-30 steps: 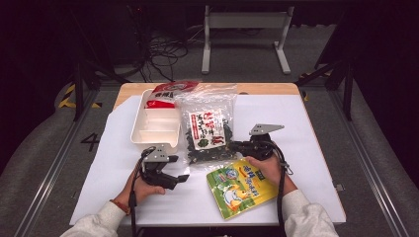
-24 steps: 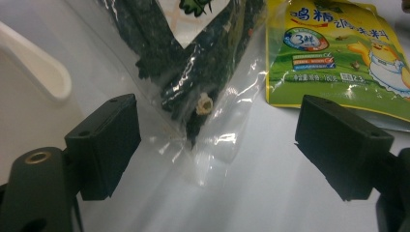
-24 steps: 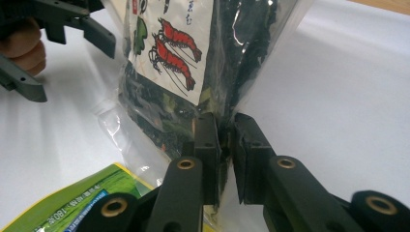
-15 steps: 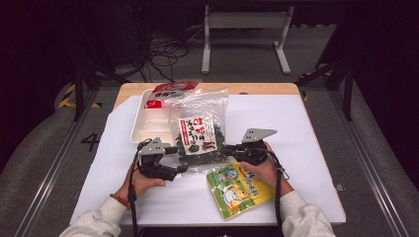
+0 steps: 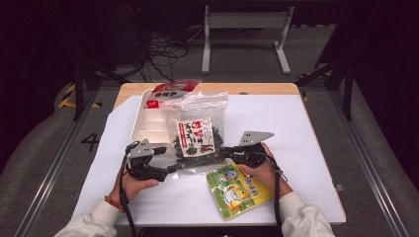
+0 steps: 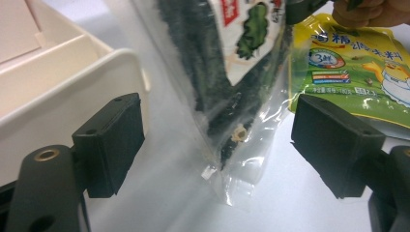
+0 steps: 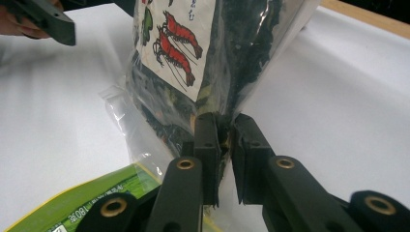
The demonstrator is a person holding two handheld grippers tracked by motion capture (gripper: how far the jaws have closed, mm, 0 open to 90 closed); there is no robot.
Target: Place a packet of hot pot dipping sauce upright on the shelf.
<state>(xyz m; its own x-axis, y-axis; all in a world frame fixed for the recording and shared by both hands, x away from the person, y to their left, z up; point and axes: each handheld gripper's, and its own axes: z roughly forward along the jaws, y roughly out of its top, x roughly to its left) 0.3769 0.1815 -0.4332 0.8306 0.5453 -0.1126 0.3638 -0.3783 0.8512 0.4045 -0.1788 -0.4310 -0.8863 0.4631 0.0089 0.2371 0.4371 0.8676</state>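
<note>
Now the right tool (image 7: 225, 140) pinches one edge of the clear seaweed bag (image 5: 197, 136), lifted over the worktop (image 5: 306, 148) beside the white tray (image 5: 141, 121). Left tool (image 6: 217, 145), jaws wide, straddles the opposite corner; it must close next.

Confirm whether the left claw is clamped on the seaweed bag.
No, the left claw stands open, its pads apart from the seaweed bag between them.

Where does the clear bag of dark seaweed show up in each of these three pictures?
High view: seaweed bag at centre, between both grippers.
Left gripper view: upper middle, hanging between open jaws.
Right gripper view: top centre, its edge pinched.
Shared landmark: yellow-green pouch.
</note>
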